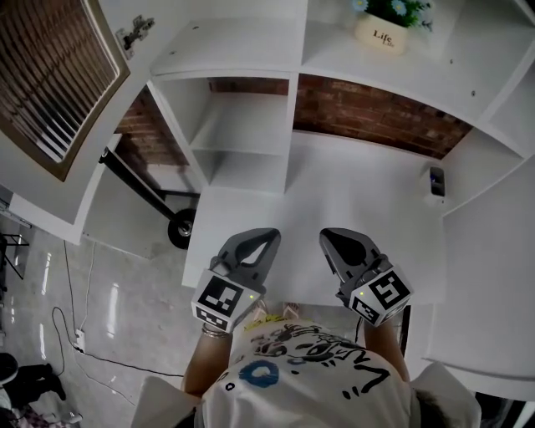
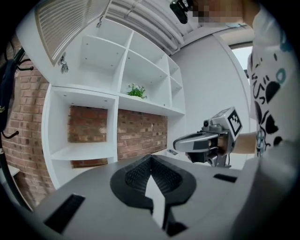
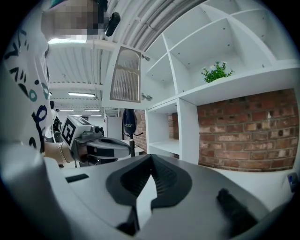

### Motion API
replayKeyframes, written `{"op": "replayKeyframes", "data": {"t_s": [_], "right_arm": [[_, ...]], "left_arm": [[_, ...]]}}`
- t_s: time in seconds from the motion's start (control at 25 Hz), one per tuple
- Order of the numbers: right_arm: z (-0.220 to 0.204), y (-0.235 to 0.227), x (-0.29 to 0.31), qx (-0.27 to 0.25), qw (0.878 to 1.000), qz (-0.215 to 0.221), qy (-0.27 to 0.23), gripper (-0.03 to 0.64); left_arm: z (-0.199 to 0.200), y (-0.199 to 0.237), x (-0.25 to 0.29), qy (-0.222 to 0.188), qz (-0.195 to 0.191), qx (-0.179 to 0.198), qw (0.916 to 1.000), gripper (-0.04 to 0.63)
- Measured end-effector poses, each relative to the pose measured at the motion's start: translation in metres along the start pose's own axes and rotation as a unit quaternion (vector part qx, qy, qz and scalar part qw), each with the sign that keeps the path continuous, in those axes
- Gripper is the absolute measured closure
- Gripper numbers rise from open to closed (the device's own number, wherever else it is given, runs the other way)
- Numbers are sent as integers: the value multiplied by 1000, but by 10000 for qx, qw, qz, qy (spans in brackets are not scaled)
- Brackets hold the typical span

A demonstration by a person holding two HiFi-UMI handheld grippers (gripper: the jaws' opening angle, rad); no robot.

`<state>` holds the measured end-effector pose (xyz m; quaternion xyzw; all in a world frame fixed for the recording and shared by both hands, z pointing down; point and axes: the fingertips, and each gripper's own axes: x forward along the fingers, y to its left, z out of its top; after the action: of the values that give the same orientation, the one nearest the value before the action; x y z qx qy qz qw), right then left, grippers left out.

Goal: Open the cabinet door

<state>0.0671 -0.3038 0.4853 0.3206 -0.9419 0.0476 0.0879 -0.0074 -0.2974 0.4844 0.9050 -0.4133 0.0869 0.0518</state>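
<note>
A white desk top (image 1: 359, 192) fills the middle of the head view. It is set into a white shelving unit (image 1: 242, 125) whose open compartments rise toward the top of the frame. A red brick wall (image 1: 376, 113) shows behind the lower compartments. A potted plant (image 1: 389, 25) stands on a shelf at the upper right, and a small dark device (image 1: 435, 180) lies on the desk near its right edge. At the lower left is a glossy tiled floor (image 1: 125, 309) with a thin cable (image 1: 67, 334) running across it. The wheel of a black stand (image 1: 180, 227) sits just beside the desk's left corner.

The cabinet door (image 1: 50, 75) is at the upper left of the head view, already swung clear of the unit. It has a slatted panel inside a frame. In the right gripper view it hangs upright with its long axis vertical, hinged along its right edge to the top of the unit. Its slatted face is turned toward the camera, perhaps about square to the shelf fronts, though the wide lens makes the angle hard to judge.

The left gripper (image 1: 266, 238) and the right gripper (image 1: 333, 242) hover side by side over the near edge of the desk. They point toward the shelves, well apart from the door. Each has its jaws closed tip to tip with nothing between them.
</note>
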Motion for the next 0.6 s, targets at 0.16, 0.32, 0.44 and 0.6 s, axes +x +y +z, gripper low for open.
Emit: {"op": "replayKeyframes", "data": {"t_s": [0.16,0.32,0.44,0.6], "right_arm": [[-6,-1,-2,-9,9999,-64,127,591],[-7,-1,-1,39,9999,-38,115,591],[-8,-3,-1,11,9999,-73,144,591],[-8,-2,-1,-11,9999,-47,166,591]], "left_arm": [[0,-5,5,-13,-125,15,9999,580],[-3,-6,7,14,-183,-34,9998,580],[-5,-6,8,36,-225,-84,9997,580],[-6,-8,9,54,-304,-116,9995,580]]}}
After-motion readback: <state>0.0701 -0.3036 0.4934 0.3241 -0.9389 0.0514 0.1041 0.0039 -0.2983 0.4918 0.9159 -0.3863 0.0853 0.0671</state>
